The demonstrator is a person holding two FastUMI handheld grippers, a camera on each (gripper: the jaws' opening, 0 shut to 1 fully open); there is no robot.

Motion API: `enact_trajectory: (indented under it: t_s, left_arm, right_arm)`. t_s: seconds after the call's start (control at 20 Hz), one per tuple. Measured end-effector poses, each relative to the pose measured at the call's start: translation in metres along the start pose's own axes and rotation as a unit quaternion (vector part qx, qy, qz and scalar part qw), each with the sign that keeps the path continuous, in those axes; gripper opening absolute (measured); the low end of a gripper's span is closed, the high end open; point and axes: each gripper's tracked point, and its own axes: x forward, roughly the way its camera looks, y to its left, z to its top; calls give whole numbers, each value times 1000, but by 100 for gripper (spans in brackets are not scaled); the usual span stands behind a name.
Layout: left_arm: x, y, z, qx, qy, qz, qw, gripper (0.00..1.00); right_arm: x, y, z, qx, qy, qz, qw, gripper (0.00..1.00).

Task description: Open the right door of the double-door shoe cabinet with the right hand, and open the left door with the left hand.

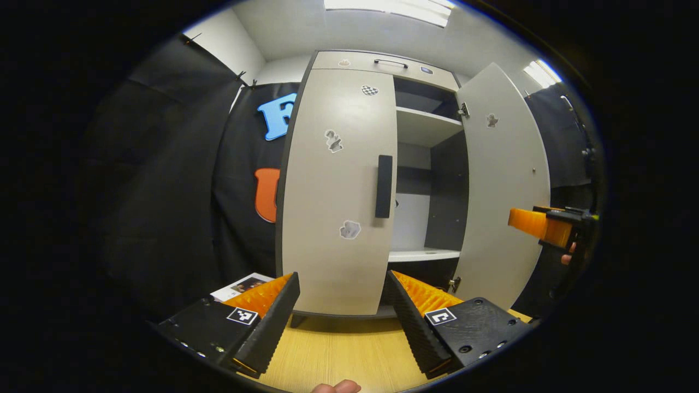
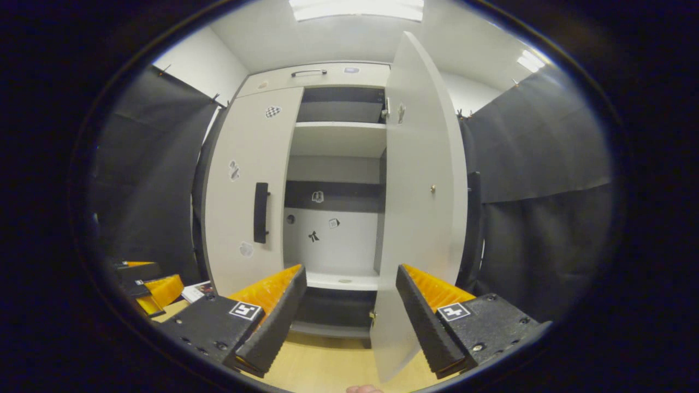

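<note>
My left gripper [image 1: 343, 305] hangs with its jaws apart, empty, short of the left door [image 1: 338, 191], which is closed; its black handle [image 1: 384, 186] sits at the door's inner edge. My right gripper [image 2: 349, 303] is spread too, holding nothing, beside the right door [image 2: 423, 207], already swung open. 1 of 2 doors done, I judge. Risk: fisheye makes range hard to gauge, so the fingers may strike the panel or slip off the handle.

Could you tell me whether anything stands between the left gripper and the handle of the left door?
Nothing visible does. The left gripper, jaws open, faces the closed left door, and its black handle shows unobstructed ahead. The right door already stands open, off to the side.
</note>
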Motion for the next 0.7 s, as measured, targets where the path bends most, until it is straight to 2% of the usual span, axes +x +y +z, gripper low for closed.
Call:
enact_trajectory:
  t_s: [0.25,0.45,0.7]
  left_arm:
    - [73,-21,59,25,-34,-24,999,95]
    - [129,-43,91,33,-41,-24,998,95]
    - [178,-66,84,62,-15,-21,998,95]
  right_arm:
    - [-6,0,4,10,-4,5,1000,100]
    - [-15,-8,1,15,-2,7,1000,100]
    - [-20,-22,-1,22,1,-1,1000,100]
